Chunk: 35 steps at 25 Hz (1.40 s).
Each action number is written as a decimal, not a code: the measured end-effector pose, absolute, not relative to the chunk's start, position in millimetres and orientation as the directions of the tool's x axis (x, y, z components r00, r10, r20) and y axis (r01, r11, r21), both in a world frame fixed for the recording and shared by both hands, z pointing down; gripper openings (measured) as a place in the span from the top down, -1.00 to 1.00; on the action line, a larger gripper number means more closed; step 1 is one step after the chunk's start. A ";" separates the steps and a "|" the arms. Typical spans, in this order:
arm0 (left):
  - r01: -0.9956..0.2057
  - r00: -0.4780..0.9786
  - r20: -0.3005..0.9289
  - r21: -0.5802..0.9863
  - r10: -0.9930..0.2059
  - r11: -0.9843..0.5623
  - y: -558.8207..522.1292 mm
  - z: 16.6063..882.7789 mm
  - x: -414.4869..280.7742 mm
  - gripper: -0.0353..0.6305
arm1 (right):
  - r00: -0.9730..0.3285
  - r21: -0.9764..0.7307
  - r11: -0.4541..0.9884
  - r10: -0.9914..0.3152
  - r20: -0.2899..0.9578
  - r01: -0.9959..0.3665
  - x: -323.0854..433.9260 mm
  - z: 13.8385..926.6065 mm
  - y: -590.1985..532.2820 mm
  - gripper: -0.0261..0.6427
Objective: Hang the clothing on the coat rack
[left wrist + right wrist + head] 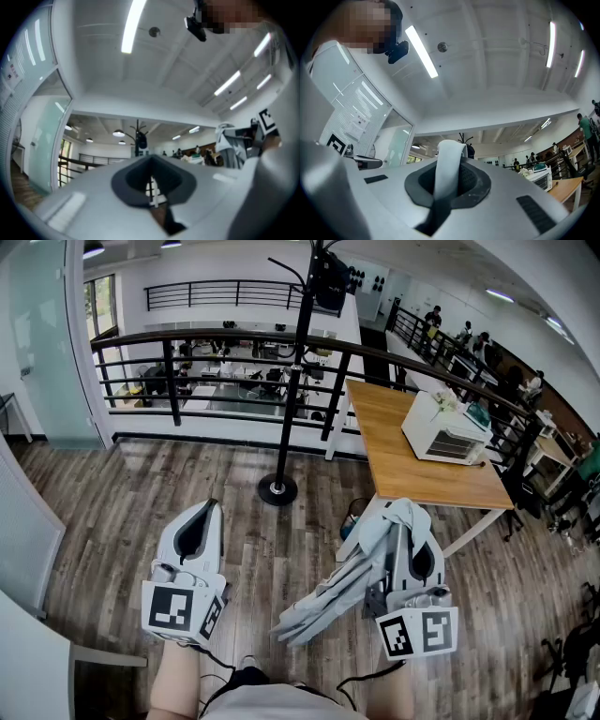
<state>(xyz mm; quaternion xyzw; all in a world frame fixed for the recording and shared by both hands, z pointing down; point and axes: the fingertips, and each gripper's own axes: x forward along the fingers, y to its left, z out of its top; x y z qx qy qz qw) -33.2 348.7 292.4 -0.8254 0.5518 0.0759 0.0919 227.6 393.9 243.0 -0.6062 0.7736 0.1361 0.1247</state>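
Note:
The black coat rack [292, 381] stands on the wood floor by the railing, with a dark item [330, 282] hanging at its top. It shows small and far off in the left gripper view [138, 137] and just behind the cloth in the right gripper view [465, 139]. My right gripper [406, 514] is shut on a pale grey-blue garment [330, 594], which drapes down to its left. A fold of the garment [449, 164] rises between the jaws. My left gripper [210, 506] is held to the left, shut and holding nothing [151, 164].
A wooden table [412, 474] with a white appliance [444, 427] stands right of the rack. A black railing [187, 343] runs behind the rack, with an office floor below it. A glass partition [37, 334] is at the far left.

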 end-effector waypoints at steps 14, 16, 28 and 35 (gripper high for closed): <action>-0.921 0.388 -0.237 -0.072 -0.891 -0.382 331.6 290.6 -53.9 0.87 | -0.229 0.061 0.223 -0.906 -0.356 -0.973 203.5 242.1 382.3 0.91; -0.920 0.392 -0.240 -0.072 -0.888 -0.386 328.1 290.9 -57.7 0.87 | -0.215 0.047 0.212 -0.910 -0.353 -0.976 203.0 244.3 378.5 0.91; -0.919 0.393 -0.265 -0.085 -0.881 -0.384 309.2 293.8 -98.4 0.87 | -0.171 0.020 0.176 -0.911 -0.374 -0.984 186.0 243.5 361.1 0.91; -0.923 0.383 -0.232 -0.065 -0.894 -0.378 279.3 312.1 -105.0 0.87 | -0.178 0.015 0.185 -0.915 -0.363 -0.983 182.9 248.9 325.7 0.91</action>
